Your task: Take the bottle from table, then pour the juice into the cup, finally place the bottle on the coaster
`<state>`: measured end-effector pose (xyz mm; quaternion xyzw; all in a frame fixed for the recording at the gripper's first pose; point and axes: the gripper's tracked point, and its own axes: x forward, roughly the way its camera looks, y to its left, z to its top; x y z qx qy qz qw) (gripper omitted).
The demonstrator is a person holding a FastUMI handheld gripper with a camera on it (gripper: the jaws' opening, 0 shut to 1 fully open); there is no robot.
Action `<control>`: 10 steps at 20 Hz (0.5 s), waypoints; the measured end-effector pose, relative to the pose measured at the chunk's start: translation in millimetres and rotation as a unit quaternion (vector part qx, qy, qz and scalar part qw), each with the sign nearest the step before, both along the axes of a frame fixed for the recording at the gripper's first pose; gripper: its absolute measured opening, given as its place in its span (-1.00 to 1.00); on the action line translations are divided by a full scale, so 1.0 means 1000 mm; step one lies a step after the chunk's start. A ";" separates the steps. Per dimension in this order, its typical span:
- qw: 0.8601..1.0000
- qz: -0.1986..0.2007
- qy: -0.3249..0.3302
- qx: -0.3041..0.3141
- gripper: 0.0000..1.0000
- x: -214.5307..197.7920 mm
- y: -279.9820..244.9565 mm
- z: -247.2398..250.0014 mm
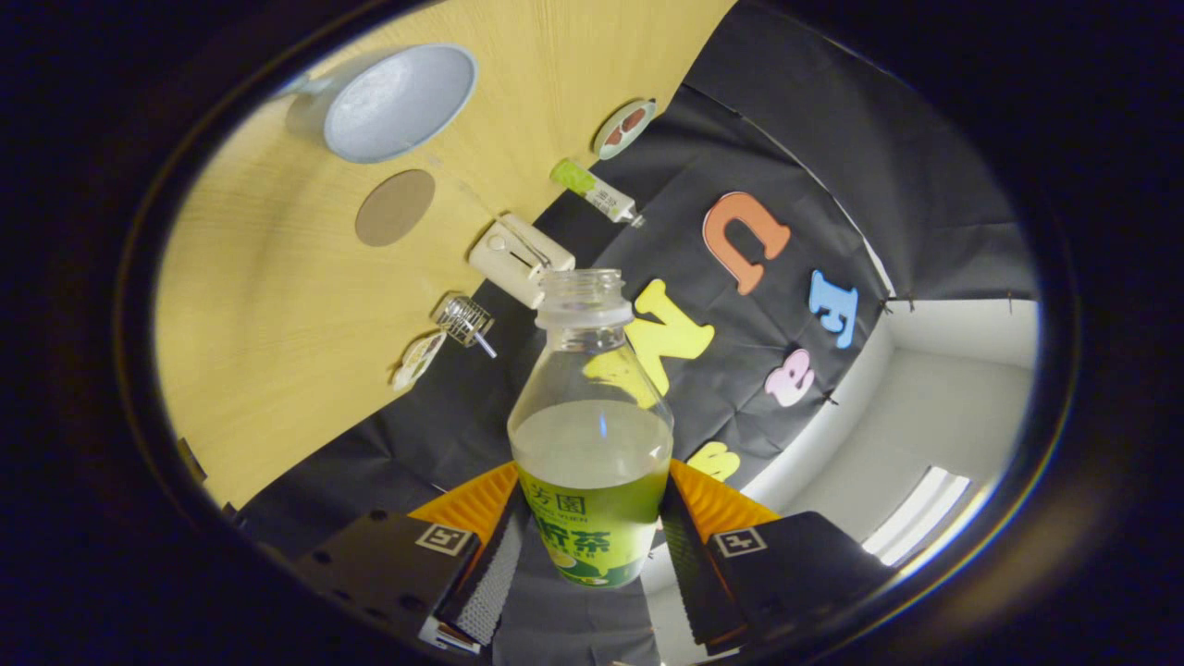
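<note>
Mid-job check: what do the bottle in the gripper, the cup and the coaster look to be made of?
Bottle: clear, glossy plastic by the look; pale juice and the wall show through it, and the threaded neck is open. The gripper fingers press on its labelled body from both sides.
Cup: matte grey-white, probably plastic or ceramic; I cannot tell which.
Coaster: flat, dull brown disc, possibly cork or felt.

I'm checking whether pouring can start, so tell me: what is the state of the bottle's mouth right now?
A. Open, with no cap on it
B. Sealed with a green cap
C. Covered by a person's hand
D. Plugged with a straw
A: the bottle, clamped between the gripper fingers, shows a bare threaded neck with an open mouth and no cap.
</note>
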<state>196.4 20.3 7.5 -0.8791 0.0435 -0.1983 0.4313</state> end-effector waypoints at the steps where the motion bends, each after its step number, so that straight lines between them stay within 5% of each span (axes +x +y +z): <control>1: 1.000 0.000 -0.001 -0.009 0.60 0.001 0.002 0.001; 10: 0.997 0.021 -0.046 -0.064 0.59 -0.004 0.021 0.023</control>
